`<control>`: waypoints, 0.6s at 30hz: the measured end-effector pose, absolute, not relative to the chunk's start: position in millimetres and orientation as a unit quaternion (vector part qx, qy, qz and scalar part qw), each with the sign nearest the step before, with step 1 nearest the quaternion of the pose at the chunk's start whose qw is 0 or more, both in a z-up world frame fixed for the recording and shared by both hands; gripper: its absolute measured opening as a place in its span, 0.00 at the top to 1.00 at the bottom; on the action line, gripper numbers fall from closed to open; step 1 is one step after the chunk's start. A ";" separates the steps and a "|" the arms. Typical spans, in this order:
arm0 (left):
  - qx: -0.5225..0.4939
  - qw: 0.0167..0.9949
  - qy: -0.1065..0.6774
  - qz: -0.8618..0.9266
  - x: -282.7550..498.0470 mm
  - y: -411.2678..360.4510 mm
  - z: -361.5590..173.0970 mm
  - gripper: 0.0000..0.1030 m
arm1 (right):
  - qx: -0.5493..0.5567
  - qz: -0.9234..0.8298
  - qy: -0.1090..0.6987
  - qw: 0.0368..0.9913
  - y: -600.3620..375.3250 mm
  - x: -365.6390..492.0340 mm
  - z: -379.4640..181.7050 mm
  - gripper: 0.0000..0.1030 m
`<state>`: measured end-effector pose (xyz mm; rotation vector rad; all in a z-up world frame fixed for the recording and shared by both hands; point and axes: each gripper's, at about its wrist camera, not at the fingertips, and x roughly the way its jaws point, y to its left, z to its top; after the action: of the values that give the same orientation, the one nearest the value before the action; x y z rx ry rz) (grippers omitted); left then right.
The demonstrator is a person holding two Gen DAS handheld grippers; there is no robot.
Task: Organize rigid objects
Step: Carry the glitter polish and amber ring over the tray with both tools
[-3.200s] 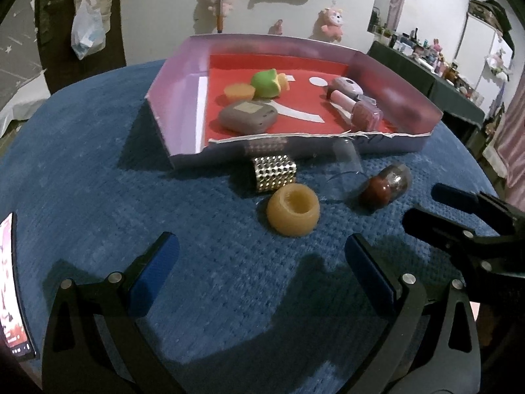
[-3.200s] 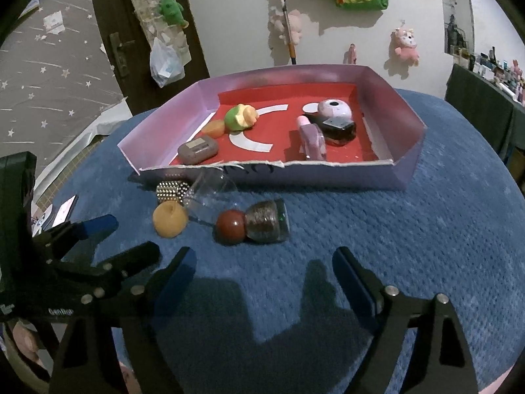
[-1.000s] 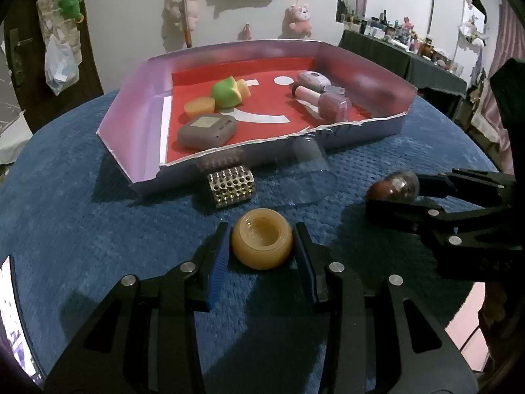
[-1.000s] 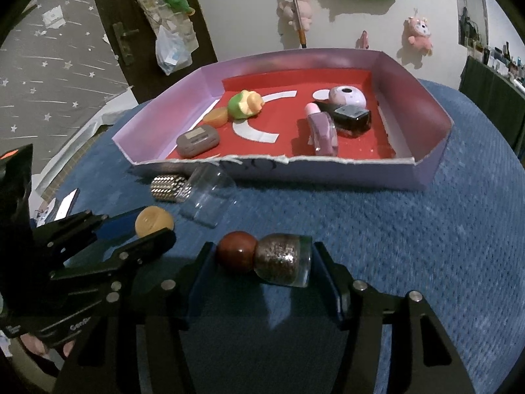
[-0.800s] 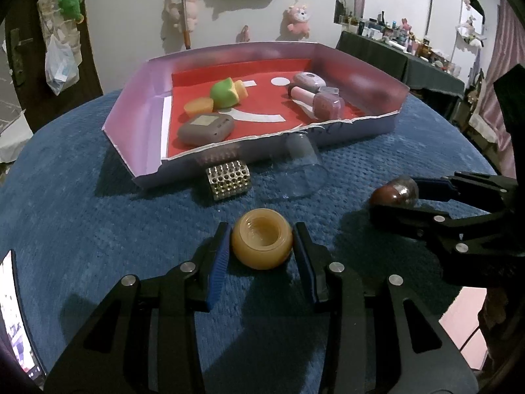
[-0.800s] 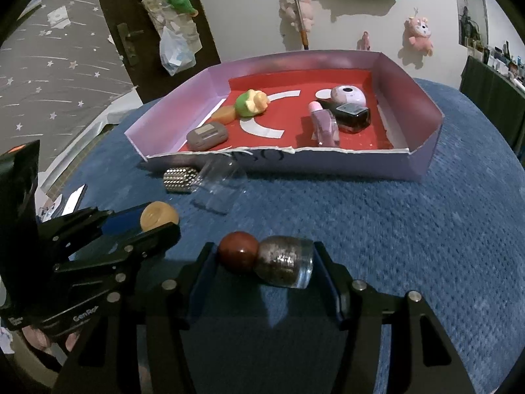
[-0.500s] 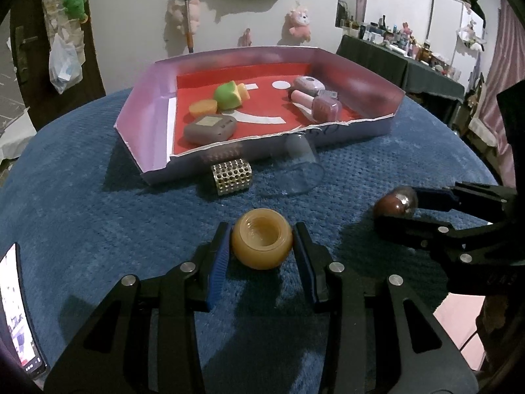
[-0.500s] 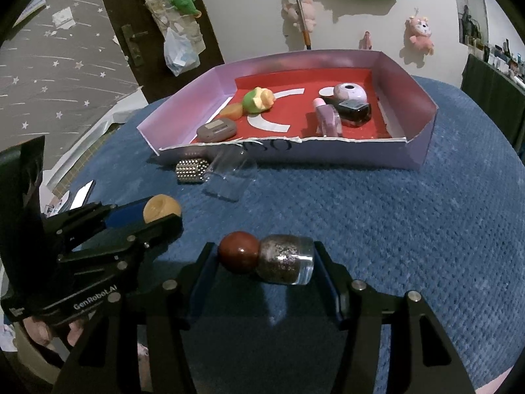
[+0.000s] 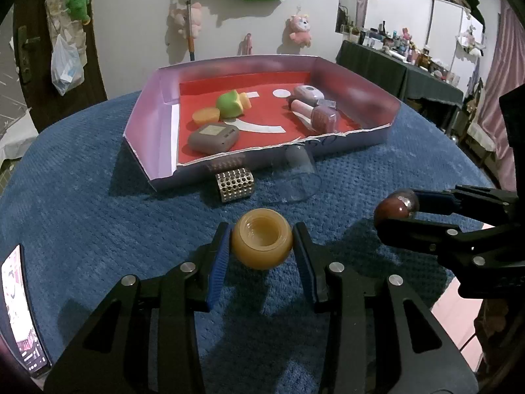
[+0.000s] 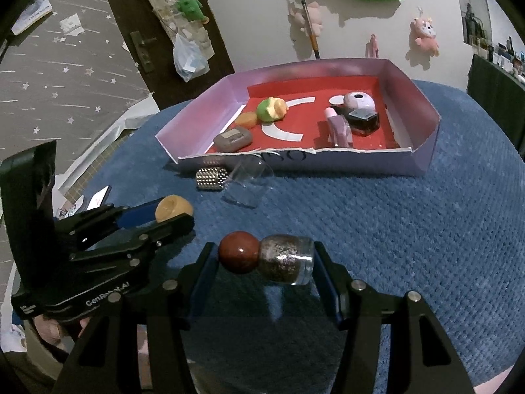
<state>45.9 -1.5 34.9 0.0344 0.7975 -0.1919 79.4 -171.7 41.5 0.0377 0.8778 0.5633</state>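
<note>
My left gripper (image 9: 262, 246) is shut on a small round yellow jar (image 9: 262, 243), its mouth facing the camera; the jar (image 10: 174, 208) also shows at the left of the right wrist view. Lying crosswise between the pads of my right gripper (image 10: 265, 259) is a glitter bottle with a round red-brown cap (image 10: 262, 257), and the gripper is shut on it. Its cap (image 9: 395, 208) shows at the right of the left wrist view. Both objects hang above the blue cloth. A purple box with a red floor (image 9: 154, 170) (image 10: 423, 161) sits ahead.
In front of the box lie a cube of metal beads (image 9: 234, 184) and a clear plastic cup (image 9: 297, 174) on its side. Inside the box are a grey device (image 9: 213, 138), a green-and-yellow toy (image 9: 231, 103) and nail-polish bottles (image 9: 315, 111). A phone (image 9: 19, 308) lies at the left edge.
Both grippers, open over the cloth at first, now hold the jar and the bottle. Over the last second both have drawn back slightly from the box, grips unchanged.
</note>
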 end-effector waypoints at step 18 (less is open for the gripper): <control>0.014 0.922 0.374 -0.096 52.2 0.3 46.1 0.65 | 0.022 0.284 0.400 0.871 -167.6 82.8 61.8 0.42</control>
<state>52.2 0.3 46.1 0.0282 0.7679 -0.1979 82.8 -167.6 61.8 0.0451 0.8358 0.5931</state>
